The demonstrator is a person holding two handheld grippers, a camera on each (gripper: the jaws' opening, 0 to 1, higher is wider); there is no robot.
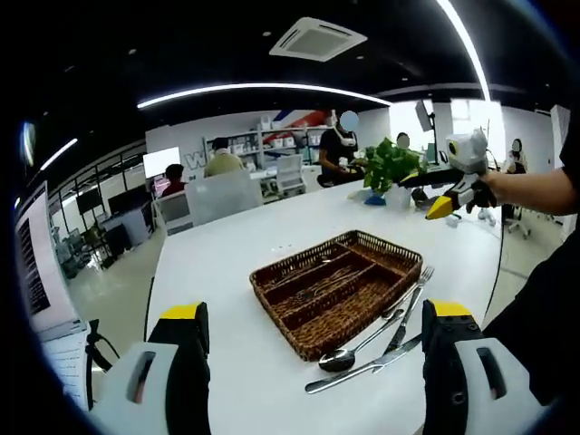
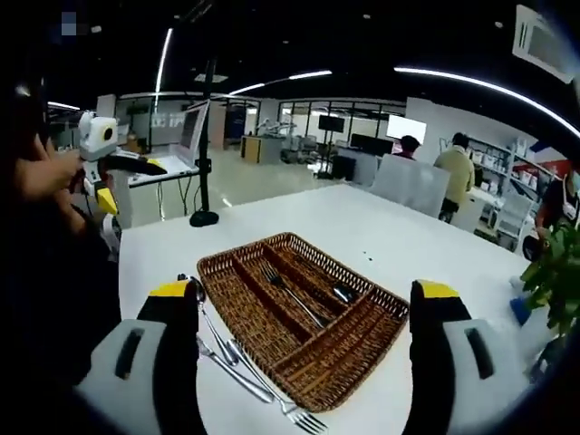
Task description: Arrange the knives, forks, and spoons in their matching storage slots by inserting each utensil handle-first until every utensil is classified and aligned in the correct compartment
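At centre frame on the white desk (image 2: 381, 236), the wicker cutlery tray (image 2: 304, 317) already holds a fork (image 2: 288, 292) and spoon (image 2: 343, 292), while a fork (image 1: 412, 304), spoon (image 1: 353, 349) and knife (image 1: 362, 370) await beside it, both hand-held grippers (image 1: 313, 349) (image 2: 304, 340) released and empty.

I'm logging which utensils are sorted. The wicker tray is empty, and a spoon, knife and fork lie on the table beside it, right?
Not quite: the wicker tray isn't empty. The right gripper view shows a fork already lying in one compartment. The spoon, knife and fork on the table do lie beside it.
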